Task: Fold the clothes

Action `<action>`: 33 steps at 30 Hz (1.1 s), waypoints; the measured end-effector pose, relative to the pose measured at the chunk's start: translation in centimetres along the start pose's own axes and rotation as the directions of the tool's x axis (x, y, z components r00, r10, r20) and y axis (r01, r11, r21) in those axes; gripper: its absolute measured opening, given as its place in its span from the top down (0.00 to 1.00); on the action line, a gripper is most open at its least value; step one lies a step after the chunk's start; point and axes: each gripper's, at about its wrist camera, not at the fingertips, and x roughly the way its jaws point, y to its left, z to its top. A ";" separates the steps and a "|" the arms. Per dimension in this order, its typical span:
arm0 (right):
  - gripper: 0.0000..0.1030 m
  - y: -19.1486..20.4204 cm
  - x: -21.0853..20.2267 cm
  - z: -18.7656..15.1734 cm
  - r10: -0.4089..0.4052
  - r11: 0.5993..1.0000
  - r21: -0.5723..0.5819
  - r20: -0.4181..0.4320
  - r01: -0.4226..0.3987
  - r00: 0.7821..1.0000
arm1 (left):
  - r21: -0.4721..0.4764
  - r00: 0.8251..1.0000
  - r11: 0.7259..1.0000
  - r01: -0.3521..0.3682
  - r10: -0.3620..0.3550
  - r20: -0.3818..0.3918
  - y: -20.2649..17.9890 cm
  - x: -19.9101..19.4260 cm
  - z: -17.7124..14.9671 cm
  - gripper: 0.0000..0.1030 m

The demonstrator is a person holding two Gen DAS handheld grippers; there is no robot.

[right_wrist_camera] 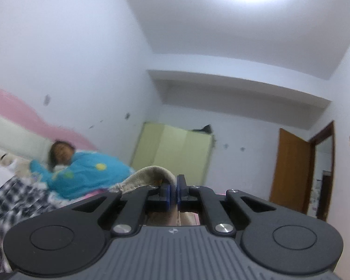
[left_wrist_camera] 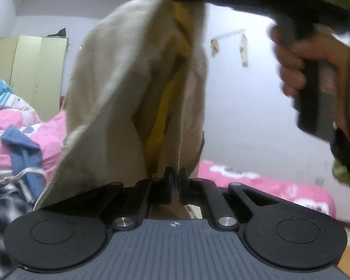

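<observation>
While both sets of jaws sit closed on the beige garment (left_wrist_camera: 119,88), left gripper (left_wrist_camera: 175,182) low, right gripper (right_wrist_camera: 173,186) on a ribbed edge, we find it hanging above the bed (left_wrist_camera: 268,186). Either thin pinch could slip, dropping the cloth.

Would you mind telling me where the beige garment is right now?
The beige garment hangs in mid-air at the centre of the left wrist view, stretched between the left gripper below and the right gripper above, over the pink bed.
</observation>
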 end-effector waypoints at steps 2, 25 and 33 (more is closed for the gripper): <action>0.94 1.1 1.2 -0.9 0.047 0.999 -0.015 -0.073 -0.048 0.996 | 0.021 1.000 1.000 0.000 0.001 -0.028 -0.5 -1.5 -1.4 0.90; 0.22 3.7 0.9 -14.0 0.368 0.928 0.246 -0.494 -0.279 0.788 | 0.006 0.831 0.900 -0.436 0.405 -0.382 10.1 -4.9 -8.1 0.33; 0.25 6.5 -7.0 -20.5 0.148 0.986 0.162 -0.674 -0.051 0.724 | 0.174 0.762 0.822 -0.543 0.569 -0.308 12.5 2.0 -8.2 0.34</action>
